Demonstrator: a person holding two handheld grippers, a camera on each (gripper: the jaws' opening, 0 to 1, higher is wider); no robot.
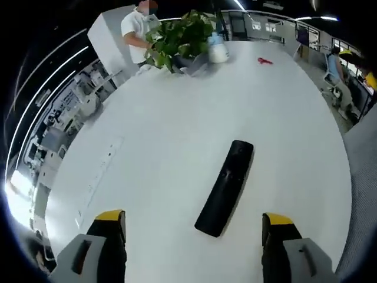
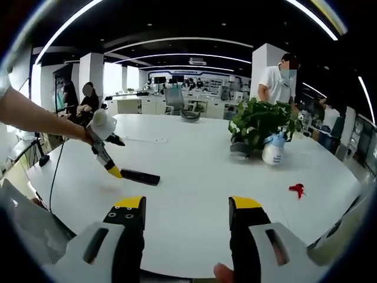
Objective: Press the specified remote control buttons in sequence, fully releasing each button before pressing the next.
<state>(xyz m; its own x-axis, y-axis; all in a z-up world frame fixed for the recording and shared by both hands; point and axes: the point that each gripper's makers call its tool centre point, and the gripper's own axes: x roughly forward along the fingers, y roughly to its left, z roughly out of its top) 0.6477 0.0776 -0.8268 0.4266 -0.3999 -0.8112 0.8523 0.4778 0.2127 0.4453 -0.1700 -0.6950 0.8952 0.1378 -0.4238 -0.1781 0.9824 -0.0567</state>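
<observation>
Left hand-held gripper (image 1: 194,227): grey jaws with yellow tips, spread wide apart, grasping nothing, hovering above the surface (image 1: 177,135). In the right gripper view it (image 2: 116,173) angles down from a person's hand, its yellow tip just beside the remote's end; contact cannot be told.

Right hand-held gripper (image 2: 187,206): same make, jaws released and apart, empty.

Remote control (image 1: 225,187): long, slim, black, matte bar lying flat on the surface between the left jaws; also seen in the right gripper view (image 2: 140,177).

Surface: broad, white, smooth, rounded edge.

Potted plant (image 1: 179,36): leafy green, in a dark pot. Beside it, a white rounded bottle (image 1: 218,52).

Small red object (image 1: 264,61): well apart from the remote.
</observation>
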